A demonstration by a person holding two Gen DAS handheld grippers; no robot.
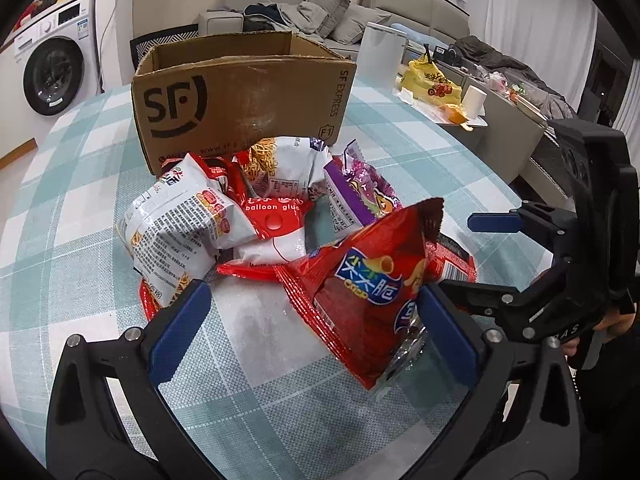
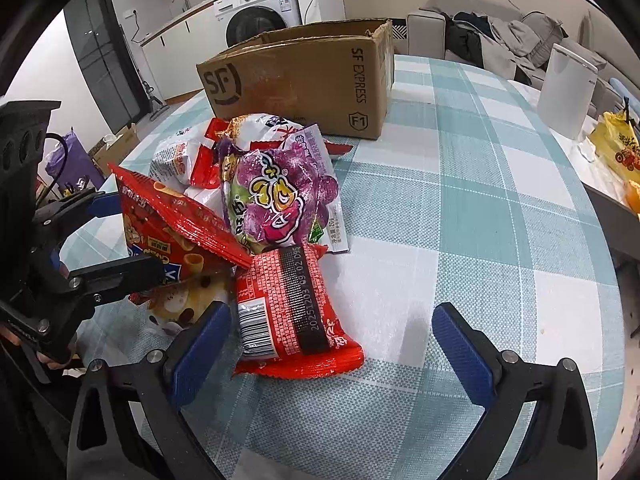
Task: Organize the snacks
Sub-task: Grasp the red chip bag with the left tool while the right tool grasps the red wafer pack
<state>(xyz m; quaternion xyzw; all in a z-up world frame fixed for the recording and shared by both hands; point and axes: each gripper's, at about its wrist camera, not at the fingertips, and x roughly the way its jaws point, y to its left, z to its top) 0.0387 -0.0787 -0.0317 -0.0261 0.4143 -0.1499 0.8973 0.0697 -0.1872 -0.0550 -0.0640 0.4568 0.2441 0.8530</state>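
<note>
None of the snacks could be seen inside the cardboard box (image 1: 240,100), though its floor was hidden from both cameras, so the sorting looked barely begun. The box stood open-topped on the checked tablecloth (image 1: 80,152) at about twelve o'clock from the heap, its front wall just beside the rearmost packets. Every packet in view was piled on the cloth in front of it: a white bag with small print (image 1: 180,232) at nine o'clock of the heap, a white noodle bag (image 1: 280,164) at twelve, a flat red-and-white pack (image 1: 272,216) in the middle, a purple candy bag (image 2: 276,196) at two o'clock, and a flat red wrapper with a barcode (image 2: 288,308) nearest the right gripper (image 2: 332,348). That gripper hovered wide open, its left finger just beside the barcode wrapper and gripping nothing. The left gripper (image 1: 312,328) was also spread wide, but a red chip bag (image 1: 372,280) stood tilted between its fingers, leaning against the right-hand pad (image 1: 444,336); whether the pad was pressing or only touching I could not tell, and the other finger was well apart from the bag. By my reading, the chip bag was the first item about to be taken, and all of the packets remained to be moved into the box.
</note>
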